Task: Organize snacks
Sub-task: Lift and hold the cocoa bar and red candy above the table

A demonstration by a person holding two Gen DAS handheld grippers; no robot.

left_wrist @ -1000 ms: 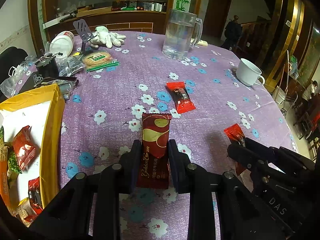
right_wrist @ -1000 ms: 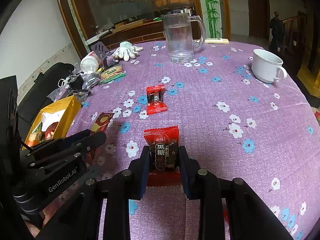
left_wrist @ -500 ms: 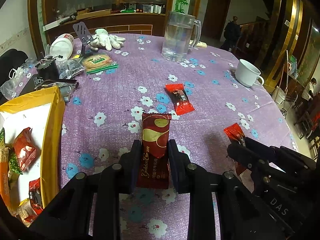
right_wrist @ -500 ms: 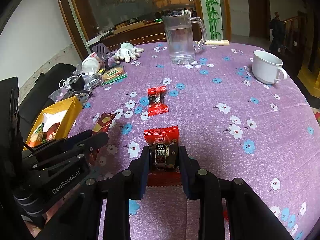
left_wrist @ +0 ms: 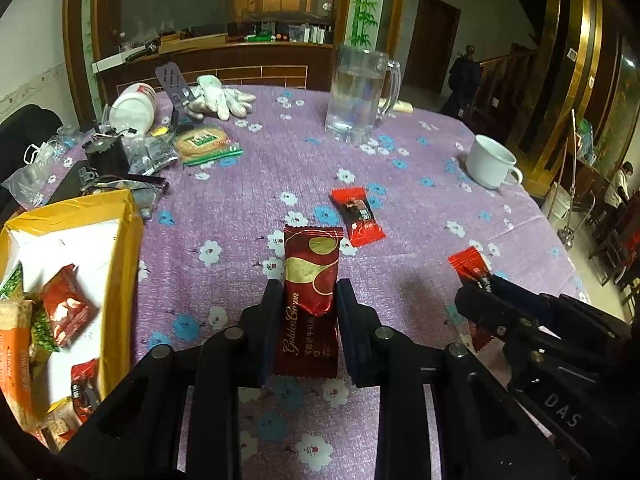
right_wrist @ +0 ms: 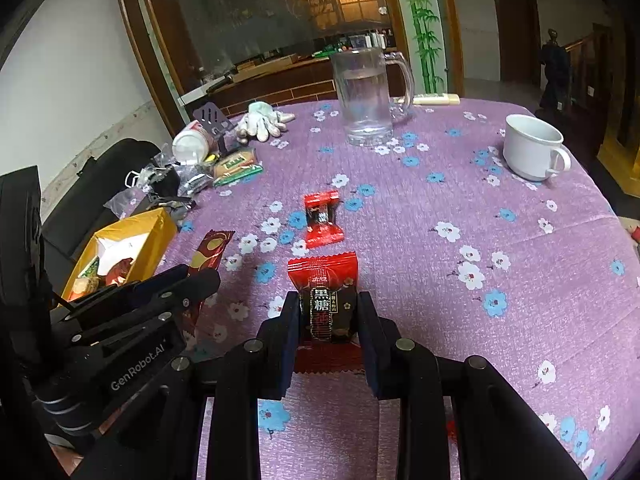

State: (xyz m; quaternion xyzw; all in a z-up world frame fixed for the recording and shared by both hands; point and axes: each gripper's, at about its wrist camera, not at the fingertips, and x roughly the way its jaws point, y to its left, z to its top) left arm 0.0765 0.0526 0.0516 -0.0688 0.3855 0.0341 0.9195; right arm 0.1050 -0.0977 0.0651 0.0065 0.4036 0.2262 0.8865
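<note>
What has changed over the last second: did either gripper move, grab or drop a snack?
Nothing visibly changed. The left gripper is still clamped on the dark red snack bar, and the right gripper still holds the red candy packet. The loose red candy still lies on the tablecloth, and the yellow box stays put.

"Golden Crown" in gold script on the dark red wrapper [left_wrist: 310, 300] between the left tongs [left_wrist: 308, 312], "黑糖" on the red packet [right_wrist: 325, 300] between the right tongs [right_wrist: 328, 320], "GenRobot.AI" on the left tongs' body, "DAS" on the right tongs' body
</note>
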